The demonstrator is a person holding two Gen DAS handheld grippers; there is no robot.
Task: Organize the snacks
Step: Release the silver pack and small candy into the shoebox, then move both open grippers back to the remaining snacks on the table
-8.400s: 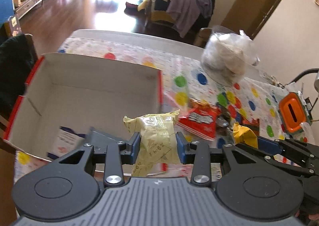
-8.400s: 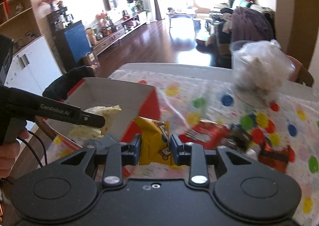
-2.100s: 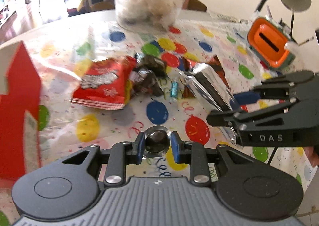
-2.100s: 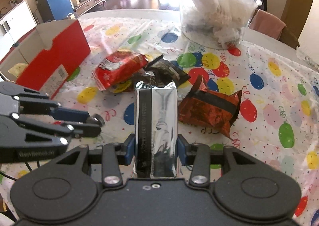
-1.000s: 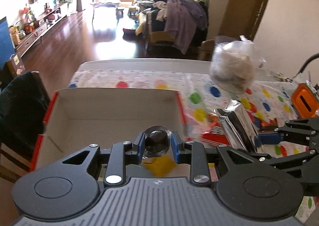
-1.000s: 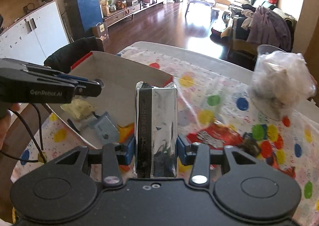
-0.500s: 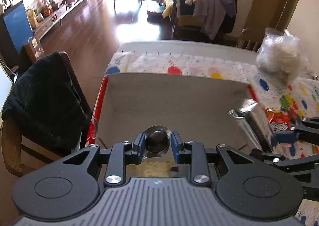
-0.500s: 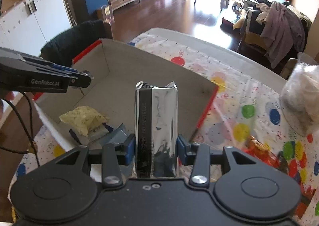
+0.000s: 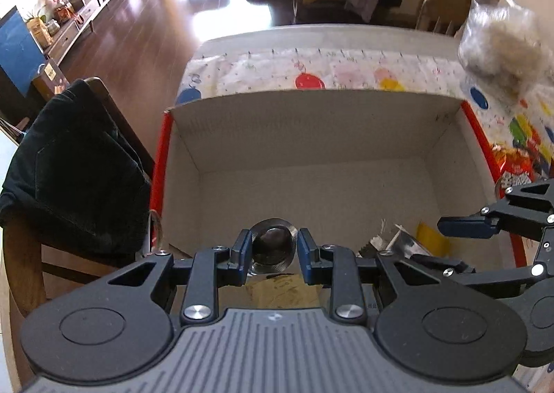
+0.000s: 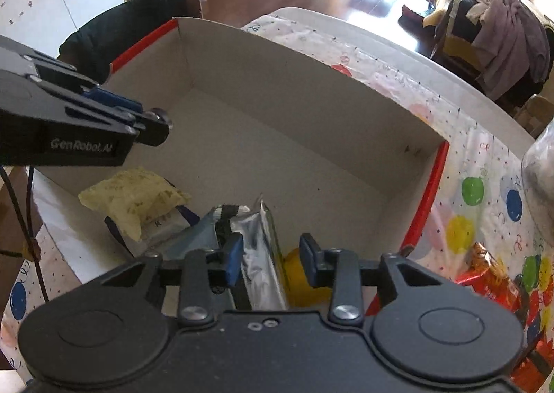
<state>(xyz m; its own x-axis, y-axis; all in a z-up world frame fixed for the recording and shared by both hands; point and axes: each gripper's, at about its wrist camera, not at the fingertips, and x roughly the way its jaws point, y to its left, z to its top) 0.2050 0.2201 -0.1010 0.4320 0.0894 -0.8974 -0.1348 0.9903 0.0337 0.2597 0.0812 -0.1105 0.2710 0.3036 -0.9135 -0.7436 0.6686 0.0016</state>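
Snacks are gathered in an open cardboard box [image 9: 311,164] with red outer sides, standing on a table covered by a balloon-print cloth [image 9: 311,67].

Left wrist view: the left gripper [image 9: 273,247] is above the near part of the box, its blue pads closed against a small round foil-wrapped snack [image 9: 273,246]. The right gripper [image 9: 464,225] enters from the right edge, over the box's near right corner. Beneath it lie a silver packet [image 9: 398,240] and a yellow packet [image 9: 429,233]. A red snack bag [image 9: 516,168] lies on the cloth outside the box's right wall. A clear bag of pale contents [image 9: 502,36] stands at upper right.

Right wrist view: the right gripper [image 10: 271,261] has its jaws spread apart. The silver packet [image 10: 259,254] lies between them, touching the left pad and clear of the right one. A pale yellow packet [image 10: 135,199] rests near the box's left wall. The left gripper [image 10: 152,126] reaches in from the left, with the round snack [image 10: 162,113] at its tip.
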